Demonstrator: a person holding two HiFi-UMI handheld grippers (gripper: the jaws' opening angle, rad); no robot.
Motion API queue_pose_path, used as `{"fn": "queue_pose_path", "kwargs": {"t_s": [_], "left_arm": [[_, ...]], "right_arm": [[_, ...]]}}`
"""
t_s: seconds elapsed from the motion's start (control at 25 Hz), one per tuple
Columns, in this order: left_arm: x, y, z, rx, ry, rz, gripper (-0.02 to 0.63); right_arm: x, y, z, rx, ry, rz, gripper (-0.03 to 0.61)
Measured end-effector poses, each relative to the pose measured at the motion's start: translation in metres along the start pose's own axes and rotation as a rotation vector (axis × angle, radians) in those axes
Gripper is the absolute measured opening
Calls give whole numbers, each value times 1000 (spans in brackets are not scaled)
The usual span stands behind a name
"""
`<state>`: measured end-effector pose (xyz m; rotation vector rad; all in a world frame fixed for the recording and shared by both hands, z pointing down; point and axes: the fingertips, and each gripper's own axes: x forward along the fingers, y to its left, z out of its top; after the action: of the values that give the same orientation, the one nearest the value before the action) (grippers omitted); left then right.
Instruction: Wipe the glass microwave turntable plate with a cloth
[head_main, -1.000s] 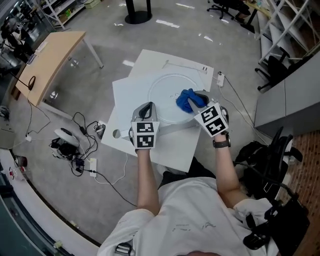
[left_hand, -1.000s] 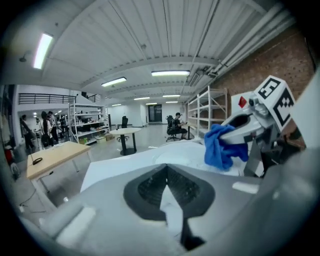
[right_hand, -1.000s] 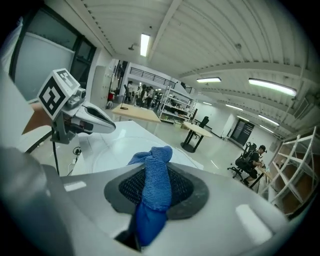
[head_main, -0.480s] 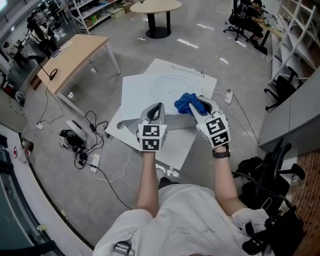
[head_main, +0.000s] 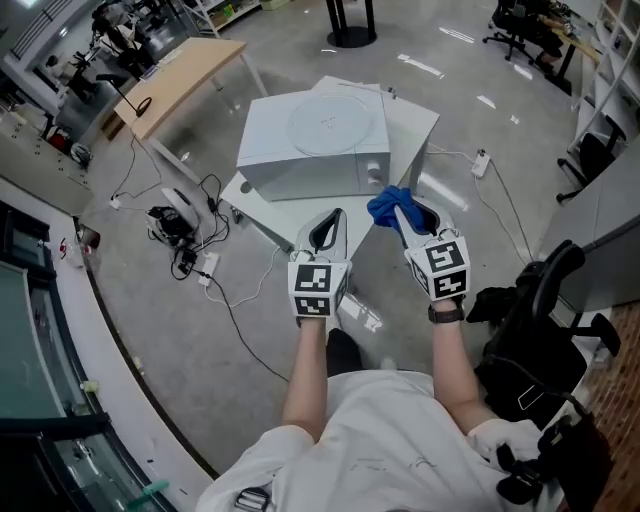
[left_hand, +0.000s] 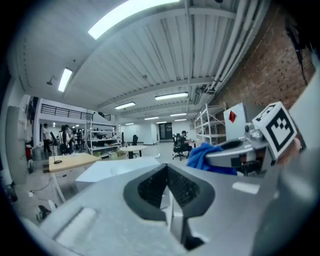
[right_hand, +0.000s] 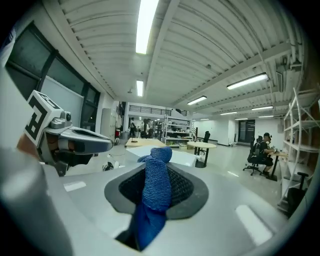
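The round glass turntable plate (head_main: 325, 122) lies flat on top of a white box (head_main: 300, 170) ahead of me. Both grippers are held in the air on the near side of the box, off the plate. My right gripper (head_main: 400, 215) is shut on a blue cloth (head_main: 388, 205), which bunches between its jaws and sticks out past the tips (right_hand: 156, 182). My left gripper (head_main: 328, 222) is beside it on the left, its jaws shut with nothing in them (left_hand: 167, 172). In the left gripper view the right gripper (left_hand: 235, 150) and the cloth (left_hand: 204, 154) show at the right.
White boards (head_main: 415, 115) lie under and behind the box. A wooden table (head_main: 185, 70) stands to the far left, with cables and a power strip (head_main: 190, 240) on the floor. A black chair (head_main: 545, 320) is close on my right. A cable (head_main: 500, 200) runs along the floor on the right.
Both grippers have drawn back from the plate toward me. The blue cloth, which rested on the plate, has come off it in the right gripper. The head view has pulled back.
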<state>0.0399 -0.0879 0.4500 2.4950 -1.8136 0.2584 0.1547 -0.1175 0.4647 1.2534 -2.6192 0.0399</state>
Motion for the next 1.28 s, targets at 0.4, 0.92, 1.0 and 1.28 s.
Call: {"fn": "queue_pose_path", "kwargs": {"t_s": [0.4, 0.92, 1.0, 1.28], "left_arm": [[-62, -20, 76, 57, -225, 83, 2], [-132, 26, 70, 15, -250, 157, 2], [-137, 35, 66, 6, -246, 166, 2], [-148, 42, 61, -22, -242, 152, 2]], "right_arm": [[-80, 13, 89, -6, -266, -90, 86], [-82, 87, 94, -36, -266, -47, 84], [-79, 99, 92, -43, -256, -34, 84], [-75, 115, 93, -53, -238, -42, 84]]}}
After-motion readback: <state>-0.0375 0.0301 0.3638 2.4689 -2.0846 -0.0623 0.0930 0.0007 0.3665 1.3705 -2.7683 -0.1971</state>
